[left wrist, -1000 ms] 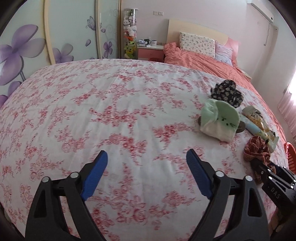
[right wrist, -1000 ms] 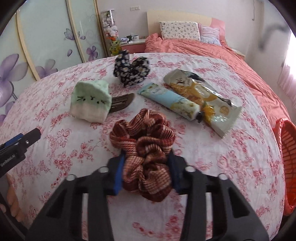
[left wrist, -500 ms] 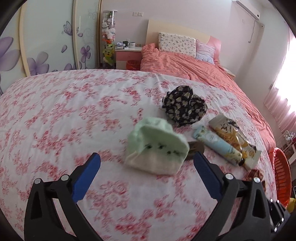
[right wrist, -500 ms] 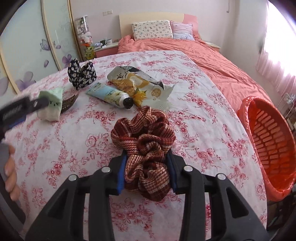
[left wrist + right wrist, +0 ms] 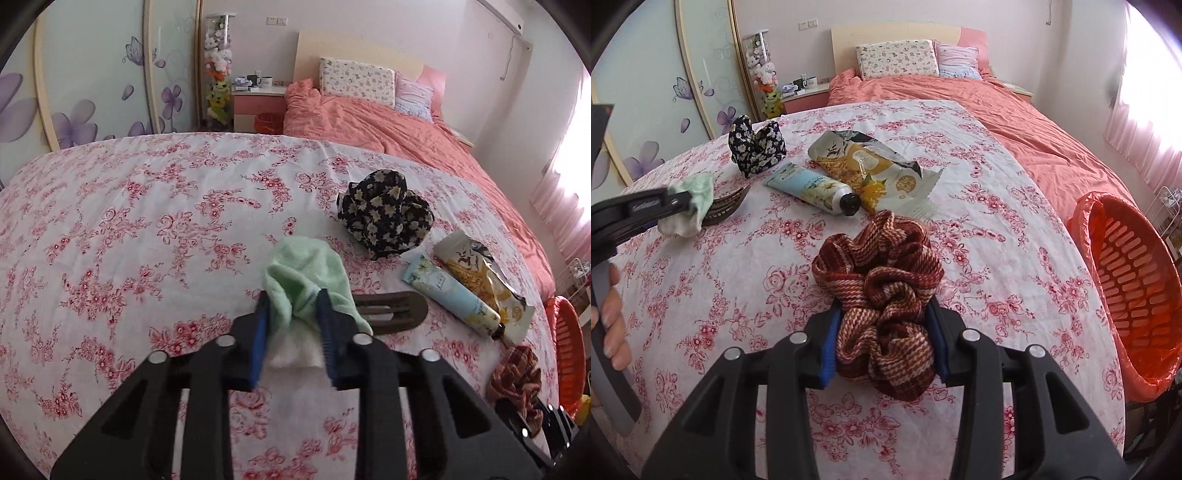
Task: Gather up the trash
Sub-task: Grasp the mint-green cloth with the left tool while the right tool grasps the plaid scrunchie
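On the flowered bedspread (image 5: 147,229), my left gripper (image 5: 291,310) has a mint-green cloth (image 5: 306,266) between its blue pads; its jaws are closing and they pinch the fabric. The right wrist view shows that grip from the side, on the green cloth (image 5: 698,195). My right gripper (image 5: 884,332) holds a red plaid scrunchie (image 5: 879,273) between its pads, with the jaws easing open. A torn snack wrapper (image 5: 871,166) and a light-blue tube (image 5: 809,186) lie behind the scrunchie.
An orange basket (image 5: 1130,280) lined with an orange bag stands beside the bed on the right. A black floral scrunchie (image 5: 386,214) and a brown hair clip (image 5: 391,306) lie near the green cloth. A person's hand (image 5: 611,321) grips the left tool.
My left gripper travelled right across the bedspread to the green cloth and closed on it. The right view swung right, bringing the orange basket into sight, with the plaid scrunchie still gripped.
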